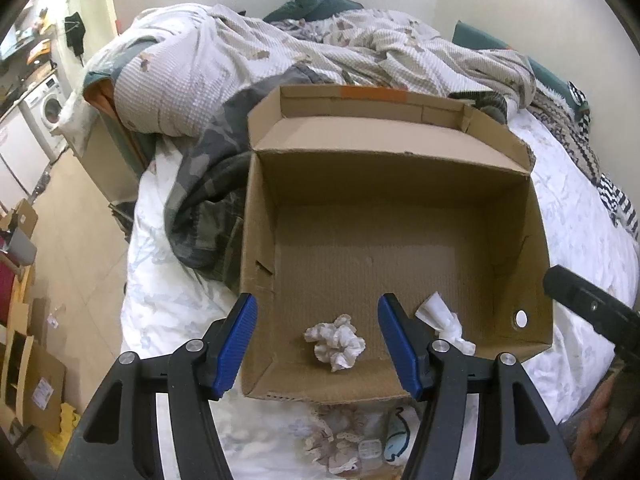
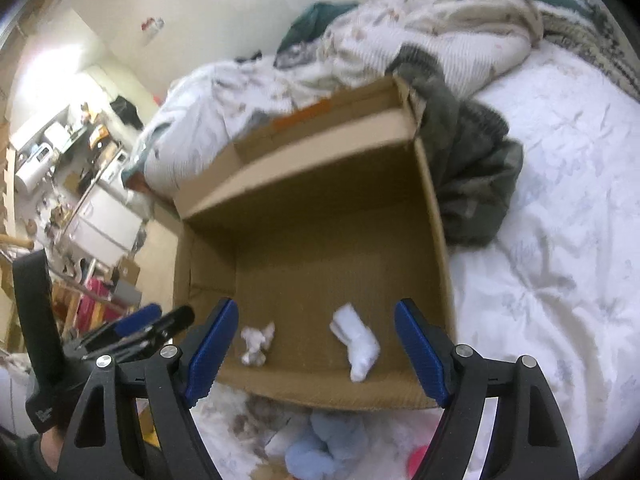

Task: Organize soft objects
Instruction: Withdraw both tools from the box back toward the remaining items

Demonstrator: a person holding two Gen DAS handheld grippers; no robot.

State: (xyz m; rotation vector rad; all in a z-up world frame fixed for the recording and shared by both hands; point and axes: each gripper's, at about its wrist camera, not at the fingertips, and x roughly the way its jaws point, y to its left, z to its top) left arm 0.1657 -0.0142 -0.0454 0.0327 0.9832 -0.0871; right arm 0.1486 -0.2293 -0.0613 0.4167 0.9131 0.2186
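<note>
Evidently the open brown cardboard box (image 1: 400, 216) was set on the white bed (image 1: 580, 216) as a collecting bin: a crumpled white scrunchie (image 1: 335, 341) and a rolled white sock (image 2: 357, 342) lay inside, while both the left hand-held gripper (image 1: 318, 346) and the right hand-held gripper (image 2: 316, 354) were held apart, empty, above its near wall.

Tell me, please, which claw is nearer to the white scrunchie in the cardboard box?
Left. The left claw is open with the scrunchie between its fingers; the right claw hangs open farther right, over the white sock.
</note>
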